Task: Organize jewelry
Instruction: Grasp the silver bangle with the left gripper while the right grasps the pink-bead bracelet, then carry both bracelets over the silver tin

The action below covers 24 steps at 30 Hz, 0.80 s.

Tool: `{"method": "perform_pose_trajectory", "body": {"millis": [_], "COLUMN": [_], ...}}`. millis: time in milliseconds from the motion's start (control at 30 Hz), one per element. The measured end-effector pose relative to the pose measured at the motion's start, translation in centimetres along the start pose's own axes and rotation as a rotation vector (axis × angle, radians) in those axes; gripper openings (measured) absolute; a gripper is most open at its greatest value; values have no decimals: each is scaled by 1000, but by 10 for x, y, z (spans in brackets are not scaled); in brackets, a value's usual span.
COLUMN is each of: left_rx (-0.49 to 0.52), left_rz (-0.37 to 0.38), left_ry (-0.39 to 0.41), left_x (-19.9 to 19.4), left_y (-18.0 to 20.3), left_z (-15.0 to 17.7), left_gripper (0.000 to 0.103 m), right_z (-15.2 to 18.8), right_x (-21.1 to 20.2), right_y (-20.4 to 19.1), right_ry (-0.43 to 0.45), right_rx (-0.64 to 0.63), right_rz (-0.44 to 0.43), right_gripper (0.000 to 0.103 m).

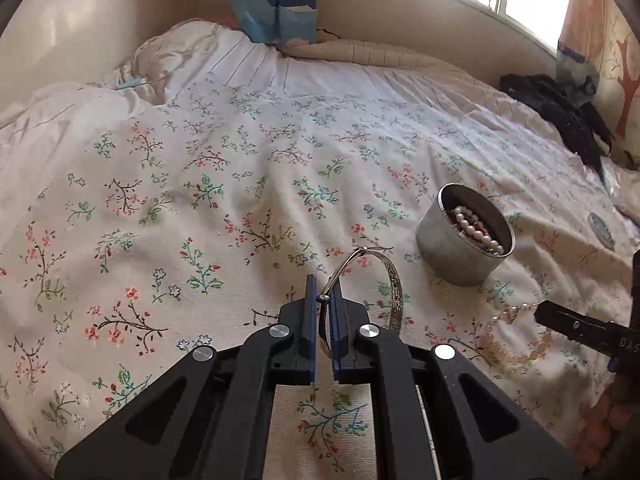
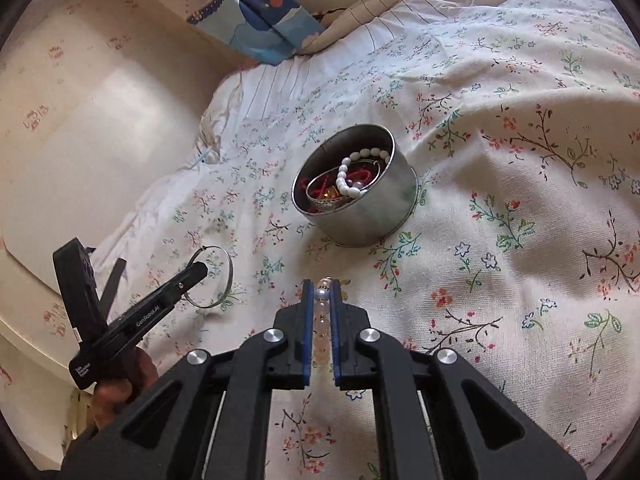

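A round, open silver metal tin (image 2: 352, 216) sat on the flower-printed white bedspread (image 2: 500, 240), already holding a white pearl strand (image 2: 352, 172) and some red beads (image 2: 320, 184). I took it as the marker for everything else.

The left gripper (image 1: 323, 300), near the tin and on its left as the right camera showed it, had its blue-padded jaws pressed together on a thin silver metal bangle (image 1: 390, 280), pinching the wire of the hoop so the ring stood up off the cloth and stuck out ahead of the fingertips. The right gripper (image 2: 321, 292), on the near side of the tin, was clamped on a pale pink and clear beaded bracelet (image 2: 323, 320), the beads lined up between its pads; from the left camera the rest of that loop (image 1: 516, 336) lay slack on the cloth.

To my eye both pieces had yet to go in the tin. The bangle was held only by a narrow bit of round wire, so it might well swivel or slip out on the way over. Its hoop looked wide against the tin's mouth, and could catch the rim and tip the tin on that soft bedding. The hanging beads might snag the rim too.
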<state>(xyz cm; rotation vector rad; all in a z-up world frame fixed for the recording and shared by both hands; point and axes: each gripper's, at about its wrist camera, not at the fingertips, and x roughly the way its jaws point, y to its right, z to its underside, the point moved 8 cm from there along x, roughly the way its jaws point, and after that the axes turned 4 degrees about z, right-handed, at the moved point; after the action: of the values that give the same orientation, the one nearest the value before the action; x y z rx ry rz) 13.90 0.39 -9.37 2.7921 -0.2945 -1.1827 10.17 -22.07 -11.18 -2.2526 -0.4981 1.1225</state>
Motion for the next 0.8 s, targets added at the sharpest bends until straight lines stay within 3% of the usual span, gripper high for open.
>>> {"method": "perform_pose_trajectory", "body": {"millis": [67,467,800], "left_rx": [2,114,210], "left_rz": [44,73,38], "left_ry": [16,39,83], "left_x": [-6,-15,-18], "left_y": [10,72,88], "left_z": [-1,5,3], "left_gripper": [5,5,5], "right_z": [-2,-15,-22], "right_x": [-6,-44,-52], "right_y": [-3,-14,-22], "right_ry": [21,156,196], "right_rx": [11,83,64], "right_rz": [-34,-235,-272], "right_gripper": [9,9,9]}}
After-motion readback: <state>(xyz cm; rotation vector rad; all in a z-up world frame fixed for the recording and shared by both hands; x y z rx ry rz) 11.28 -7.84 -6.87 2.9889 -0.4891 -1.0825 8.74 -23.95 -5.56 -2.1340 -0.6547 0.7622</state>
